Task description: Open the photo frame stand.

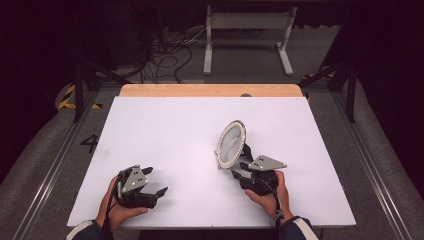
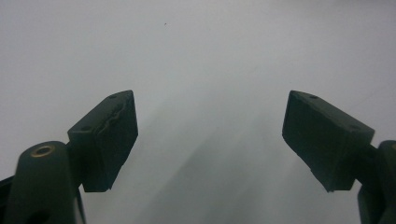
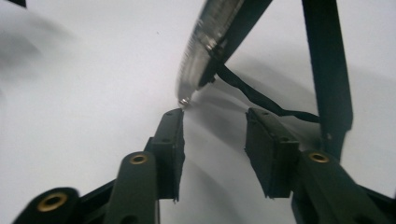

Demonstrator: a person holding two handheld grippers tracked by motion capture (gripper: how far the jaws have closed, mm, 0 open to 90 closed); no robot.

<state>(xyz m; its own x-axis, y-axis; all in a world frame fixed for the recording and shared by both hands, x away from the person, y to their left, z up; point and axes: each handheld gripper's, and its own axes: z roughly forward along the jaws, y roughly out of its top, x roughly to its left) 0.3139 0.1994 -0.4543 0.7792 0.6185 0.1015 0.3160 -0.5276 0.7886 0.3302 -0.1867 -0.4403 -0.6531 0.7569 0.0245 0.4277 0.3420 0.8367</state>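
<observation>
oval mirror (image 1: 231,144) is what i'm fussing with here, a small framed one with a beaded silver rim, standing on the white table (image 1: 165,135) right of centre, propped on a black back strut (image 3: 327,70). it's just beyond the right gripper (image 1: 242,170), whose jaws are parted with nothing between them; in the right gripper view the frame's bottom edge sits just past the tip of one jaw, close enough that i can't tell if it touches.

handling guess: glass face in a thin stiff rim, so light but fragile, and that shiny beading probably gets slippery under the pads. i'd pinch across the rim edge low down near the base or take the strut, never press on the glass. there's a thin black cord (image 3: 261,98) running from the back to the strut (a limiter, i think), wouldn't snag that.

long axis of the oval runs up and down, tipped back a bit, and the face looks toward the left and slightly toward me in the high view.

left gripper (image 1: 152,190) is off on its own near the front left of the table, jaws spread wide over bare surface, holding nothing.
</observation>
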